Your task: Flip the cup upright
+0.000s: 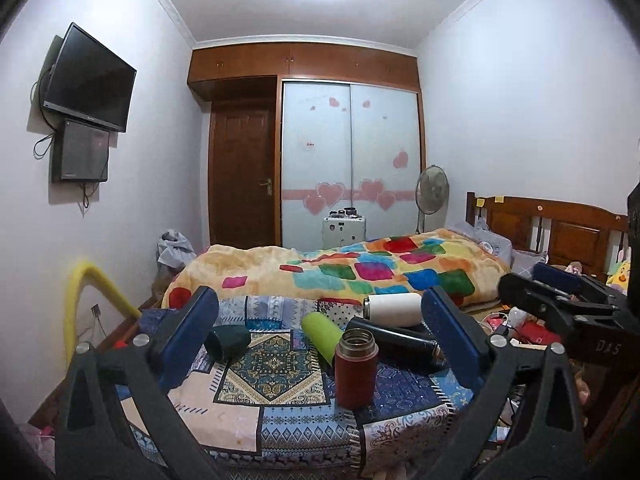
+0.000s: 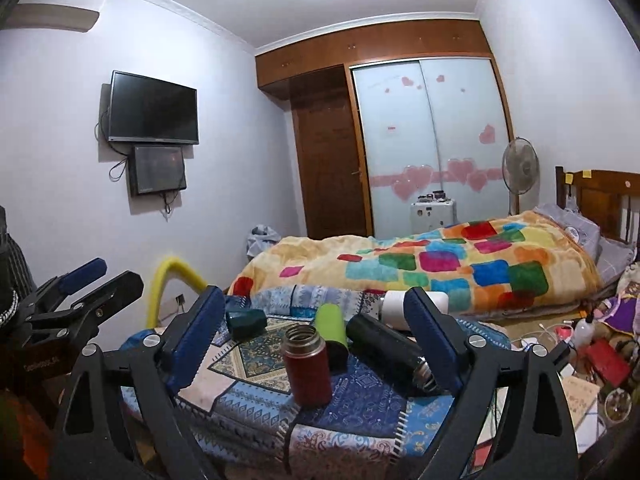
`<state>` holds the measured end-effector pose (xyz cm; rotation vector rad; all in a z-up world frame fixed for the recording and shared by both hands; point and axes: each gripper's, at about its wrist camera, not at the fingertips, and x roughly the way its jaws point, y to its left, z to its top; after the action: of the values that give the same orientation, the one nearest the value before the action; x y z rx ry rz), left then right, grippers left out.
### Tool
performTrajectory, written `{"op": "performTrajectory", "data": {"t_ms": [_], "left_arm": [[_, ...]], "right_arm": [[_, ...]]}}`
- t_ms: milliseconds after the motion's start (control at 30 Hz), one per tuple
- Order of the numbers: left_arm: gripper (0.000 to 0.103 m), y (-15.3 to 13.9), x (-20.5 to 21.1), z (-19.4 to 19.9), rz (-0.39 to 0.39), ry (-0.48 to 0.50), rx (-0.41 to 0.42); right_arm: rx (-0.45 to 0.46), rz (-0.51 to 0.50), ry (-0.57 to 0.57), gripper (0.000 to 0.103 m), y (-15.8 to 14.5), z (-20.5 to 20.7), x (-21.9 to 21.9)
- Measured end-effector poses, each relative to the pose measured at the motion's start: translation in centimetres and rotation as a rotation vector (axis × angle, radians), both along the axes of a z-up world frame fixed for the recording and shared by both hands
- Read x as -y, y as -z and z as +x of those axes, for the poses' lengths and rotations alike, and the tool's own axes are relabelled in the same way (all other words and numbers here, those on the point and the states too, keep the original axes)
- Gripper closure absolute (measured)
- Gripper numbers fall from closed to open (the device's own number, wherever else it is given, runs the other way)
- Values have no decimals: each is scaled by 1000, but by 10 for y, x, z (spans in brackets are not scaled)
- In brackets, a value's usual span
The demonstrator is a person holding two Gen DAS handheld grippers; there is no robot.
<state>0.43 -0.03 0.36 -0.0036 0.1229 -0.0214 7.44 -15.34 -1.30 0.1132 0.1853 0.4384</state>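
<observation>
Fingers of your left gripper (image 1: 318, 342) and right gripper (image 2: 316, 342) are spread, gripping nothing. Between them the red flask (image 1: 355, 368) stands upright; beyond it, the black flask (image 1: 394, 342) lies sideways — reach it next.

Left wrist view: low, close over patterned cloth (image 1: 276, 380), looking along own fingers toward wardrobe (image 1: 352, 160) at far wall; right gripper (image 1: 560, 300) intrudes at right edge. Right wrist view: same height, set further right, angled leftward; left gripper (image 2: 80, 292) at left edge. Shared: red flask (image 1: 355, 368) (image 2: 307, 364), lying cups, bed (image 1: 360, 268) (image 2: 440, 268), television (image 1: 90, 78) (image 2: 154, 108).
</observation>
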Motion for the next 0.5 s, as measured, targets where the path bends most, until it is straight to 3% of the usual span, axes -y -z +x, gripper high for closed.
{"op": "performTrajectory", "data": {"t_ms": [33,500], "left_arm": [[0,1,1,-1,2,-7,1],[0,6,4,-3,4,-12,5]], "right_arm": [[7,3,15,0,1,-3,2],[46,-46,57,0,3,-20,1]]}}
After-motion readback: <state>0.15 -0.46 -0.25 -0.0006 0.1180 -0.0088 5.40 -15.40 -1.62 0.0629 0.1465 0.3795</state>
